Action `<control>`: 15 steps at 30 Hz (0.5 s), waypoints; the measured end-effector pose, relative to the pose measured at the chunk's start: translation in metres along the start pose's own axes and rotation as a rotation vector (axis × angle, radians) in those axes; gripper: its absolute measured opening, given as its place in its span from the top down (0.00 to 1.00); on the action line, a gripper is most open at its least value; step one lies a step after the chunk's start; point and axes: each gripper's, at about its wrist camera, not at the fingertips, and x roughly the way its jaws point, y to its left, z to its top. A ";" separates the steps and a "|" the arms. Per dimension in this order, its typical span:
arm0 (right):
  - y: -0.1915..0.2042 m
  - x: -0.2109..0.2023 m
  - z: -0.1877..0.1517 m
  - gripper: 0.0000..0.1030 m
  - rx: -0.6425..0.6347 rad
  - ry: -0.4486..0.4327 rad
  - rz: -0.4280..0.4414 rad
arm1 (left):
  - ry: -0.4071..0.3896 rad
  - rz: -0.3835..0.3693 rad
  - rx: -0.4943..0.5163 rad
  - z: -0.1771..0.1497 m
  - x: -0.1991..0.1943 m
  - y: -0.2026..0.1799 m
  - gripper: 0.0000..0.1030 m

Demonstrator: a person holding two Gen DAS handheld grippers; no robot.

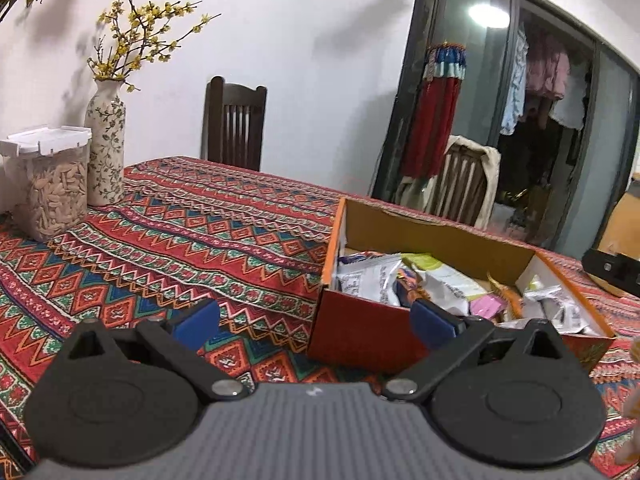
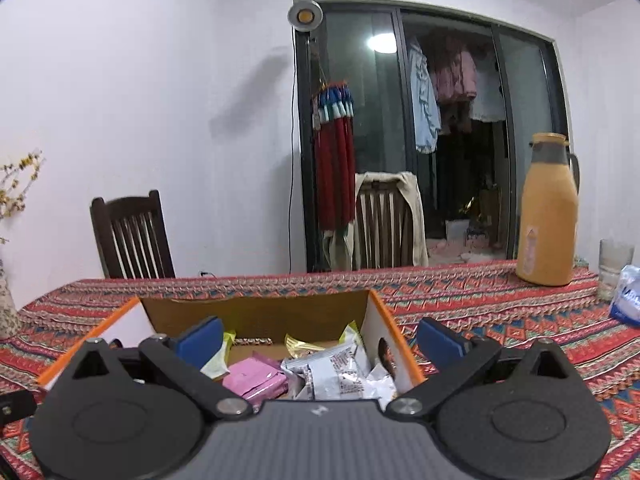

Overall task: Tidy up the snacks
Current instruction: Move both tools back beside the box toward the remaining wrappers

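Red, orange, teal and blue zigzags and diamonds run in bands across the tablecloth (image 1: 180, 240), and on it the box (image 1: 352, 332) shows a red outer face, orange rims and plain brown card inside, with white-and-silver packets (image 2: 340, 372), a pink packet (image 2: 256, 380) and a pale yellow-green one (image 1: 428, 264) among the snacks. The vase (image 1: 106, 148) is cream with a dark leafy sprig print under yellow blossoms (image 1: 140, 36). The flask (image 2: 548, 216) is mustard yellow with a grey collar, both grippers wear blue pads (image 1: 198, 320) on black fingers, and the chair (image 1: 234, 120) is dark brown.
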 end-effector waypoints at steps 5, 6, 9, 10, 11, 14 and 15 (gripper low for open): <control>-0.005 -0.028 -0.004 0.00 -0.032 0.012 0.022 | -0.023 -0.023 0.002 0.000 -0.007 -0.001 0.00; -0.005 -0.030 -0.006 0.00 -0.037 0.021 0.018 | -0.029 -0.026 0.005 0.000 -0.009 -0.001 0.00; -0.004 -0.033 -0.012 0.00 -0.048 0.061 0.007 | -0.052 -0.047 0.009 -0.001 -0.015 -0.001 0.00; -0.003 -0.034 -0.013 0.00 -0.050 0.069 0.004 | -0.056 -0.050 0.014 -0.001 -0.016 -0.002 0.00; -0.003 -0.036 -0.015 0.00 -0.050 0.077 0.001 | -0.058 -0.053 0.019 -0.002 -0.016 -0.003 0.00; -0.003 -0.042 -0.019 0.00 -0.046 0.094 0.000 | -0.063 -0.059 0.030 -0.003 -0.018 -0.004 0.00; -0.002 -0.044 -0.020 0.00 -0.047 0.099 -0.001 | -0.067 -0.059 0.032 -0.004 -0.020 -0.004 0.00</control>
